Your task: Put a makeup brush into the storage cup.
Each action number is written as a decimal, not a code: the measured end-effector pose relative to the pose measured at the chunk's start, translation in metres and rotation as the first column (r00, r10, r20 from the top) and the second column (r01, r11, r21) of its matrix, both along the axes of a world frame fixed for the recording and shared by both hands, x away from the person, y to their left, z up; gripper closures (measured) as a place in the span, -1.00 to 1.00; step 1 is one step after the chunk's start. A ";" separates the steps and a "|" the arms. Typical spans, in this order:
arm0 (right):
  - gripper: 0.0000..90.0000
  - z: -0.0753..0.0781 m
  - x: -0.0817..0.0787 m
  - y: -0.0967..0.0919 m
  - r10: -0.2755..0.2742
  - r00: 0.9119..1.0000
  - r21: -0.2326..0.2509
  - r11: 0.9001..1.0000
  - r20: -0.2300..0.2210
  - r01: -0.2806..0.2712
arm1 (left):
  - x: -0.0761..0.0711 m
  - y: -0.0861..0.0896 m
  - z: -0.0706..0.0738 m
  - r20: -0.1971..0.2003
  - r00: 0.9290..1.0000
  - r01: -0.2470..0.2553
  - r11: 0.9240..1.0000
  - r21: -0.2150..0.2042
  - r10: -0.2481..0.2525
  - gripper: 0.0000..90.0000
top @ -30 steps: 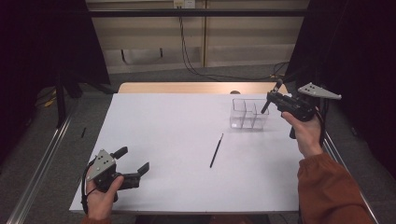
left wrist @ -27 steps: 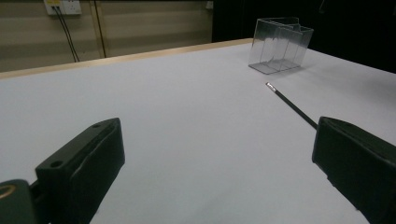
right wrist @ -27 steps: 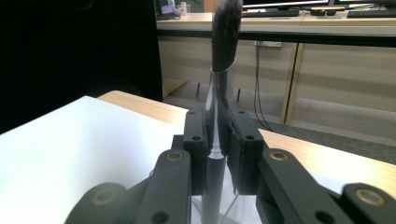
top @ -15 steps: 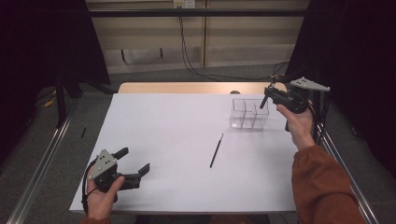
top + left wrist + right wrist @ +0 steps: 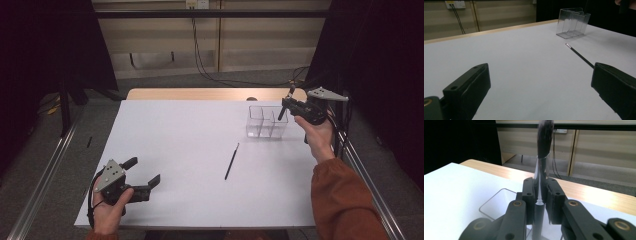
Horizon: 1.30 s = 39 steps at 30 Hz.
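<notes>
Room: dark curtains left and right, pale wall panels behind with cables hanging down to a grey floor.
Worktop [image 5: 190, 150]: white sheet over a wooden top; a strip of bare wood shows along the far edge. Metal rails run along the floor on both sides.
Box [image 5: 266, 122]: clear plastic, with compartments, standing upright near the far right corner of the worktop, close to the right edge.
Right tool [image 5: 289, 102]: held at the right edge, above and just right of the box. Jaws pressed onto a brush handle.
Brush [image 5: 543, 152]: pinched upright in the right tool, dark bristles at the top, lower handle hanging over the box opening. Whether it touches the box cannot be told.
Second brush [image 5: 231, 161]: thin and dark, lying flat right of centre, nearer than the box and well apart from it.
Left tool [image 5: 142, 176]: at the near left corner, close to the near edge, resting low on the sheet. Jaws spread wide, nothing between them.
Open room: bare sheet across the whole left and middle, between the left tool and the lying brush, and from there to the far edge.
</notes>
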State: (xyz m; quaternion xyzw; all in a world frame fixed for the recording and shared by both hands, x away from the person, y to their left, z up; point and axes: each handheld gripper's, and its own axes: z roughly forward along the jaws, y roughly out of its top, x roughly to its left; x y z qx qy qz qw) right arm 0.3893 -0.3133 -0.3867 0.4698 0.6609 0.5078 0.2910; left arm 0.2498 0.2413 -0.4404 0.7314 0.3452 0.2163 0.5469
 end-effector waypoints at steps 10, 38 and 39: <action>0.76 -0.010 0.001 -0.002 -0.007 1.000 0.003 1.000 -0.021 0.007 | -0.001 -0.002 0.001 0.014 1.000 0.017 1.000 0.022 -0.017 -0.94; 0.75 -0.035 0.004 -0.004 -0.008 0.998 0.016 1.000 -0.059 0.009 | 0.001 -0.001 0.000 0.014 1.000 0.001 1.000 0.026 -0.002 -0.95; 0.75 -0.035 0.004 -0.004 -0.006 0.998 0.012 1.000 -0.057 0.007 | 0.001 -0.001 0.000 0.013 1.000 0.002 1.000 0.025 -0.002 -0.95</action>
